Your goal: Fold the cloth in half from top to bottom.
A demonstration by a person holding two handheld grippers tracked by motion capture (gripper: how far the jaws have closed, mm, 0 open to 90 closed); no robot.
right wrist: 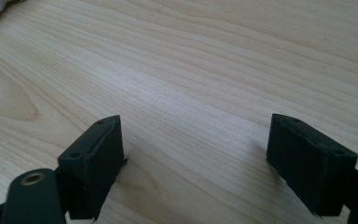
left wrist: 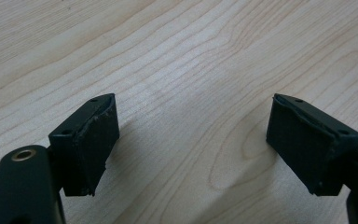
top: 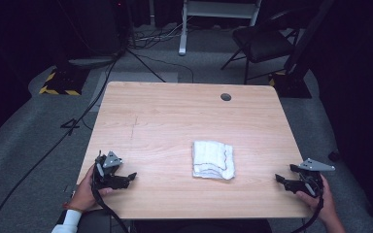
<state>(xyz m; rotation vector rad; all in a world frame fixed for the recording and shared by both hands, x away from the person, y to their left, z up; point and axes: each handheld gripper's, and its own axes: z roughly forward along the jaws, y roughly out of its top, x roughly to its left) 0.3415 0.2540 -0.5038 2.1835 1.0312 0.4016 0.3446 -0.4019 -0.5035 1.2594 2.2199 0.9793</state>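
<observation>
Both grippers parked at the near corners, folded cloth (top: 213, 159) lying between them on the table (top: 175, 116).

Going left to right, with the cloth as our landmark: we're holding the left gripper (top: 132, 176) well off to the cloth's left, near the front edge of the table, pointing in toward the cloth, and its jaws are standing wide apart with just bare wood grain between them. The white cloth itself is sitting a bit right of the table's middle, folded into a rough square with a dark stitched line wandering across it, and nothing's touching it. Over on the cloth's right, about as far out, we're resting the right gripper (top: 278, 177), aiming back toward the cloth, jaws gaping open and gripping nothing; a scrap of the cloth is peeking into the top left corner of its own view.
</observation>
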